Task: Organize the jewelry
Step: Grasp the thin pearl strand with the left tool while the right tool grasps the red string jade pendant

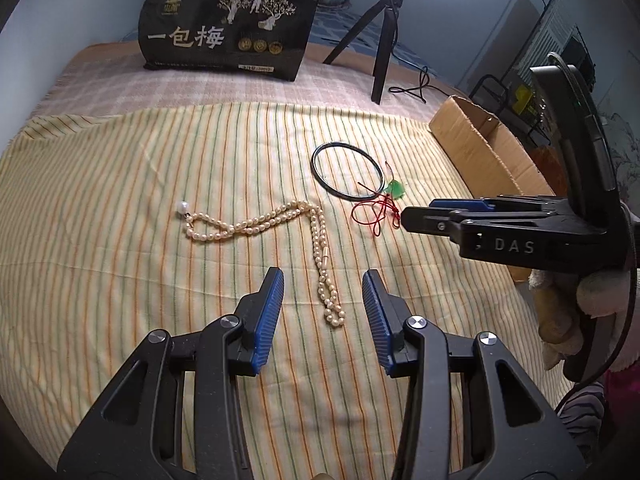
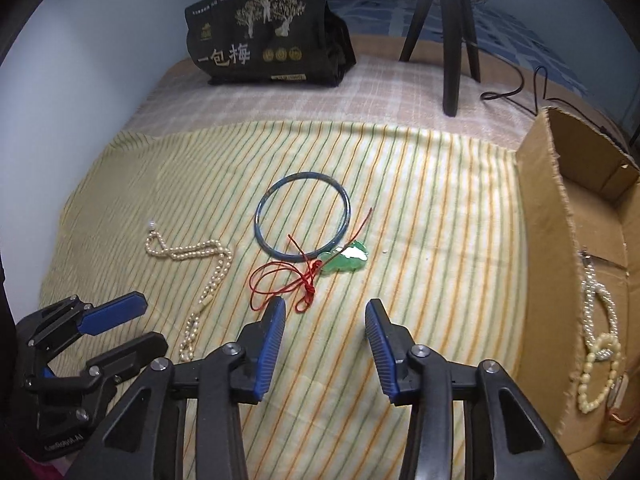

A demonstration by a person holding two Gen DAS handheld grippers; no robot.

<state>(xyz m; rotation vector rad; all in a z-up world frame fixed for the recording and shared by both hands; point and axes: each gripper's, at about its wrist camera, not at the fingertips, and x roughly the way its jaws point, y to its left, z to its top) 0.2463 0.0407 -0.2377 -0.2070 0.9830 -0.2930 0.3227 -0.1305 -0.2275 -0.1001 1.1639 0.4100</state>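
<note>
A pearl necklace (image 1: 256, 224) lies on the striped cloth; its near end lies between my left gripper's fingertips in the view. It also shows in the right wrist view (image 2: 208, 280). A dark bangle (image 1: 346, 172) (image 2: 304, 216) lies beyond it. A green pendant (image 2: 348, 260) on a red cord (image 2: 280, 280) lies by the bangle; it shows in the left wrist view (image 1: 394, 190). My left gripper (image 1: 323, 286) is open and empty above the cloth. My right gripper (image 2: 326, 316) is open and empty, just short of the red cord.
An open cardboard box (image 2: 560, 216) stands at the right with bead strands (image 2: 600, 352) inside; it shows in the left wrist view (image 1: 480, 148). A black snack bag (image 1: 228, 28) and a ring-light tripod (image 1: 380, 40) with a cable stand at the back.
</note>
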